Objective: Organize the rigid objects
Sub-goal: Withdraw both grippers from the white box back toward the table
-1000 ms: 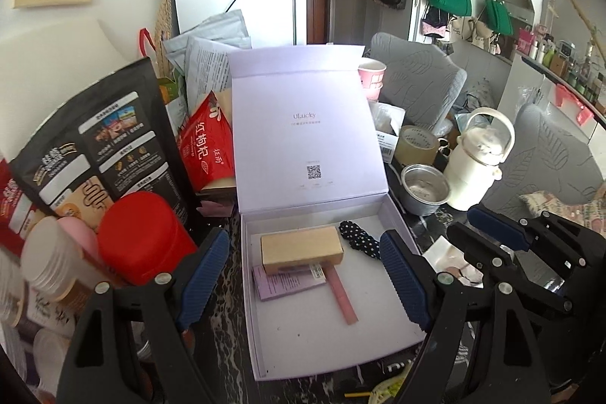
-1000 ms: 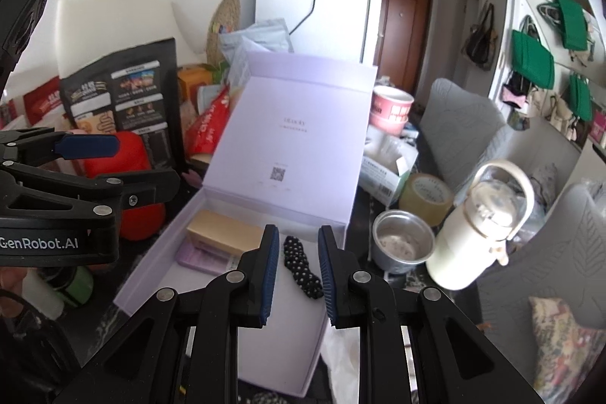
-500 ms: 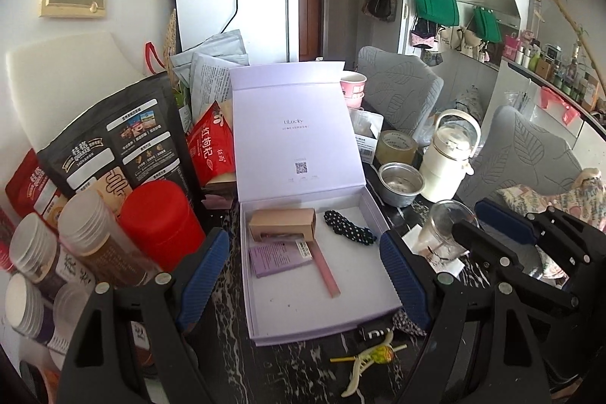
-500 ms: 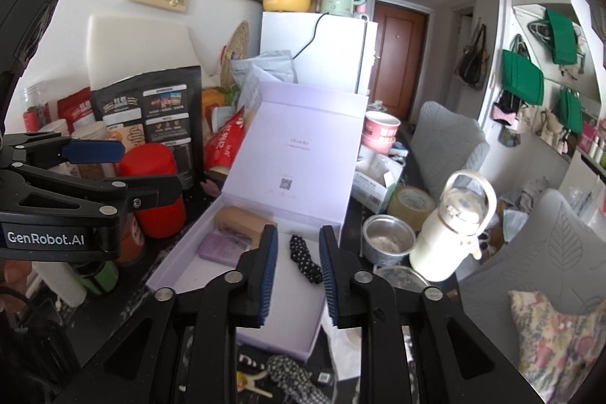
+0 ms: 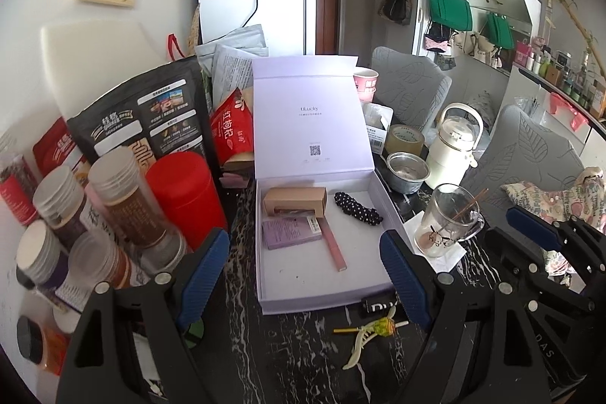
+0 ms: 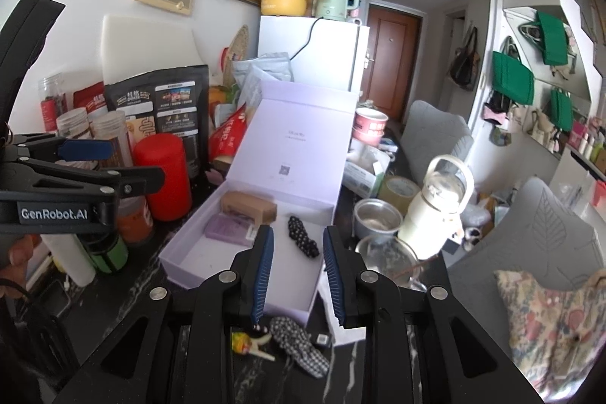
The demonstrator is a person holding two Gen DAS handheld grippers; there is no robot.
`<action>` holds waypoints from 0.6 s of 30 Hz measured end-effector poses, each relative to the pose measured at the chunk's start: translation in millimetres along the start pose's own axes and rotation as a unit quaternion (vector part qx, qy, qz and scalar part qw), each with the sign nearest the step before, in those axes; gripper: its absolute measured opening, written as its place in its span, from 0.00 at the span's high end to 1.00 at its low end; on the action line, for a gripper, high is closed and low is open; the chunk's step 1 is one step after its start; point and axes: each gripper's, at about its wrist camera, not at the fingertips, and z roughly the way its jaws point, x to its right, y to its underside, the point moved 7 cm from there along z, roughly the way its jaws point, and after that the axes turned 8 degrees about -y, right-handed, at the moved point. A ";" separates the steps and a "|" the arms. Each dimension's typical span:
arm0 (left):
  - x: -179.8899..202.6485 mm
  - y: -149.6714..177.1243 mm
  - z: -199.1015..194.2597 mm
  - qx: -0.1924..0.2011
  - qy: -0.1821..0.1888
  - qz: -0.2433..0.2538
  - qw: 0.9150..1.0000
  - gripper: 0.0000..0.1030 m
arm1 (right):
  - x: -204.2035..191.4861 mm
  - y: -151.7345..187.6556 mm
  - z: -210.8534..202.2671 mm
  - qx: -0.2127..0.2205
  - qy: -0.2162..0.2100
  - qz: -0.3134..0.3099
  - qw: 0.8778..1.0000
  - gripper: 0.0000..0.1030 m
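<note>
An open lavender box (image 5: 322,300) stands on the dark marble table with its lid upright. Inside lie a tan carton (image 5: 295,201), a purple packet (image 5: 291,233), a pink stick (image 5: 333,247) and a black dotted scrunchie (image 5: 358,209). My left gripper (image 5: 305,279) hangs open before the box's front edge, holding nothing. My right gripper (image 6: 299,275) is over the near right corner of the box (image 6: 189,273); its jaws are opening with nothing between them. A yellow hair clip (image 5: 361,343) and a checkered scrunchie (image 6: 299,343) lie on the table in front of the box.
A red canister (image 5: 185,199), several lidded jars (image 5: 125,199) and snack bags crowd the left. On the right stand a glass mug (image 5: 450,222), a steel bowl (image 5: 407,171), a white jug (image 5: 454,150) and a tape roll (image 5: 405,139).
Both grippers have drawn back from the box, so the table in front of it with the clip and checkered scrunchie now shows. The right jaws have widened.
</note>
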 end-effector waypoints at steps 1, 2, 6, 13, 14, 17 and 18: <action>-0.3 2.2 -1.6 0.000 0.001 -0.001 1.000 0.20 | -0.8 3.1 -2.4 -0.001 0.001 0.000 1.000 0.69; 0.1 5.7 -3.7 -0.001 0.002 0.000 1.000 0.20 | -1.4 5.0 -4.9 -0.001 0.001 0.000 1.000 0.68; 2.6 18.2 -9.0 -0.004 0.005 0.007 1.000 0.20 | -3.7 13.1 -11.6 0.000 0.005 0.000 1.000 0.68; 10.5 40.9 -10.4 -0.017 0.024 0.009 1.000 0.20 | -8.1 32.6 -24.6 0.002 0.003 0.009 1.000 0.68; 11.8 43.5 -10.0 -0.018 0.028 0.009 0.999 0.20 | -8.3 36.1 -26.2 0.002 0.002 0.011 1.000 0.68; 16.2 55.3 -7.0 -0.024 0.040 0.008 0.999 0.20 | -9.3 44.3 -27.7 -0.003 0.002 0.013 1.000 0.68; 17.6 59.0 -5.5 -0.028 0.044 0.009 0.999 0.20 | -9.4 46.4 -28.3 -0.004 0.001 0.013 1.000 0.68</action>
